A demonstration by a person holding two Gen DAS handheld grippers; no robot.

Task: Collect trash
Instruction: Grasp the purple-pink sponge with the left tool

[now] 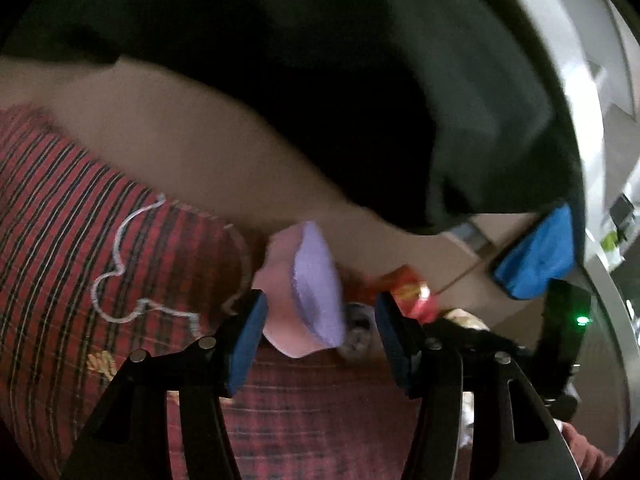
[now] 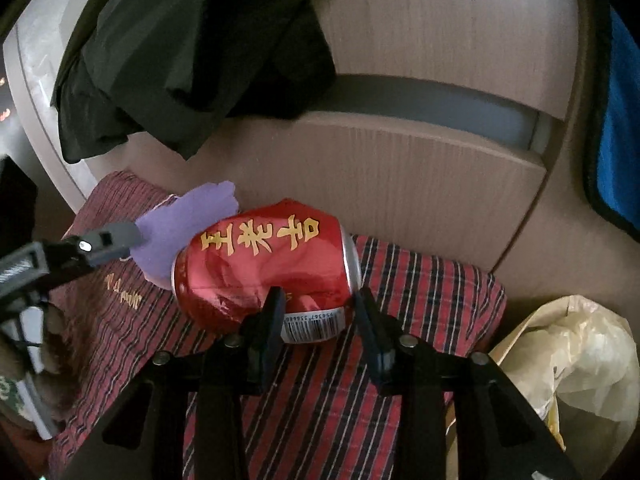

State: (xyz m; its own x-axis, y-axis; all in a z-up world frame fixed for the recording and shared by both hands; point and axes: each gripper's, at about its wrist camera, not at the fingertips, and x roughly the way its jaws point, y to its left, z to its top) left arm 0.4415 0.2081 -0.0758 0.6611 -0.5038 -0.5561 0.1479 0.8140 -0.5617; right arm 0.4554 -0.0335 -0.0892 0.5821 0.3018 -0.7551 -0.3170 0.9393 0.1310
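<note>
Right claw (image 2: 318, 312) open, jaws straddling crushed red can (image 2: 264, 268) on striped cloth (image 2: 420, 280), no grip yet. Left claw (image 1: 320, 320) open around purple paper scrap (image 1: 316, 280), not clamped. Bag (image 2: 580, 360) beside cloth awaits; both pieces uncollected.

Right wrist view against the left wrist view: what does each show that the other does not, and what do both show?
Only the right wrist view shows the can's gold characters and barcode, a crumpled pale bag at lower right, and the right gripper open around the can's end.

Only the left wrist view shows a loose white string on the cloth and the left gripper open around the purple paper.

Both show the crushed red can, the purple paper, the red striped cloth, the black garment and a blue cloth.
</note>
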